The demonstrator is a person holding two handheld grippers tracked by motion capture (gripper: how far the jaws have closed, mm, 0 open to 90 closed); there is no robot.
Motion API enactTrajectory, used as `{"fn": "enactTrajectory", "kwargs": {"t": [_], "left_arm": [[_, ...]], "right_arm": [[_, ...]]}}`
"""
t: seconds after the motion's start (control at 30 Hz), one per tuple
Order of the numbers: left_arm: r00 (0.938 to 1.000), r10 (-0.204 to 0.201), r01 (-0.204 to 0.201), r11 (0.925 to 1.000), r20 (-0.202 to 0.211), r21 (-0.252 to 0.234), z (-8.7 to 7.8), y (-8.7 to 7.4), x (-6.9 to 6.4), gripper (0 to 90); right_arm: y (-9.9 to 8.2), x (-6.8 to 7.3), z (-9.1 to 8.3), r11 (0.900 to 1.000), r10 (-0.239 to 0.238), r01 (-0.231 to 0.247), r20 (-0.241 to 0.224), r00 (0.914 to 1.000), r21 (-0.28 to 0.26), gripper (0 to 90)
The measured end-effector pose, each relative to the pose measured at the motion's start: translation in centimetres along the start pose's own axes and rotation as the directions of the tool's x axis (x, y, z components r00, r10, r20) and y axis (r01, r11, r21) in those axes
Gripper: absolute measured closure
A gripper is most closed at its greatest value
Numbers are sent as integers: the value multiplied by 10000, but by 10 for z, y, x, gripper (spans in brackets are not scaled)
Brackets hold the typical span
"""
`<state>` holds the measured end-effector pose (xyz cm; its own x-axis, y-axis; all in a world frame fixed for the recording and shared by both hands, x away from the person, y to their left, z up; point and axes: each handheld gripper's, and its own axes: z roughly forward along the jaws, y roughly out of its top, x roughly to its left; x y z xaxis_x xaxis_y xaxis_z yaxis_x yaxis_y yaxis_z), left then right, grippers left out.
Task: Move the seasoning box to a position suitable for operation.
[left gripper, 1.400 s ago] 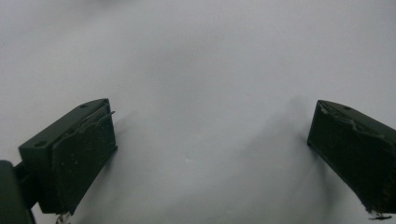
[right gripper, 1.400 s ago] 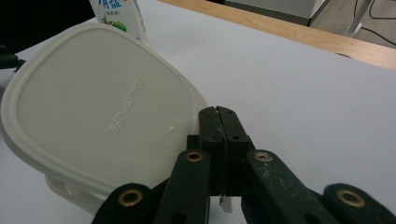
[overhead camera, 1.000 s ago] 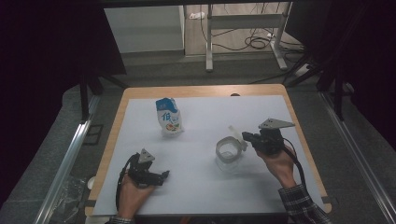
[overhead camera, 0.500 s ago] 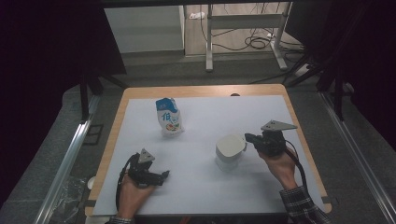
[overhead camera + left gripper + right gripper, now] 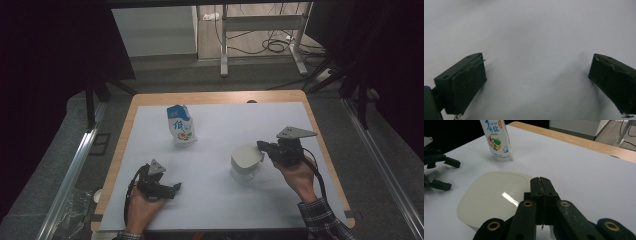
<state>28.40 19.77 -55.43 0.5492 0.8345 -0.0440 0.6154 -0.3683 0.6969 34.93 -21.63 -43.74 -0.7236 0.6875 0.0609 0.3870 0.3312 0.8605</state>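
On the white sheet that covers the wooden surface point(image 5: 310, 107), seen from the high view, your right gripper point(image 5: 263, 146) sits at the right side, held level and pointing left, with its tips touching the edge of the cream lidded container point(image 5: 246, 161). The container sits a little right of the middle of the sheet, lid up. Behind it and to its left stands a white and blue salt pouch point(image 5: 180, 125), upright and well apart from both grippers. Your left gripper point(image 5: 176, 187) rests near the front left corner of the sheet, pointing right, with nothing between its tips.

In the left gripper view, your left gripper point(image 5: 536, 82) has its jaws spread wide, one at each lower corner, and between them lies bare white sheet point(image 5: 531, 37). They hold nothing.

In the right gripper view, your right gripper point(image 5: 541, 181) has its jaws pressed together, the two black fingers point(image 5: 535, 187) meeting in a thin seam. The tips lie at the near right rim of the container point(image 5: 494, 197); whether the rim is pinched between them cannot be told from here. The salt pouch point(image 5: 496, 140) stands beyond the container, and your left gripper point(image 5: 439, 173) shows at the far left edge, its jaws apart.
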Motion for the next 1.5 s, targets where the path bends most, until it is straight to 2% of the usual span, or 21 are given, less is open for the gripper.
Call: {"fn": "enactTrajectory", "kwargs": {"t": [0.1,0.27,0.73,0.87,1.07,1.27,1.5], "left_arm": [[10000,-2,2,10000,1,1,0,0,0,11],[10000,-5,5,10000,-1,-1,0,0,0,11],[10000,27,-27,10000,12,30,0,0,0,11],[10000,30,-30,10000,11,33,0,0,0,11],[10000,-12,12,10000,12,31,0,0,0,11],[10000,-10,10,10000,11,35,0,0,0,11],[10000,17,-17,10000,3,77,0,0,0,10]], "right_arm": [[0,-1,0,10000,26,-26,-32,10000,13,896],[-2,-2,0,9999,-40,35,357,9994,144,897],[-9,-10,3,9993,368,-370,251,9990,52,896],[-12,-12,5,9993,356,-360,300,9989,135,896],[-18,-18,6,9972,750,-750,-7,9972,35,895],[-22,-19,8,9970,766,-767,148,9970,68,894],[-26,-24,-1,9959,898,-895,351,9953,-96,874]]}}
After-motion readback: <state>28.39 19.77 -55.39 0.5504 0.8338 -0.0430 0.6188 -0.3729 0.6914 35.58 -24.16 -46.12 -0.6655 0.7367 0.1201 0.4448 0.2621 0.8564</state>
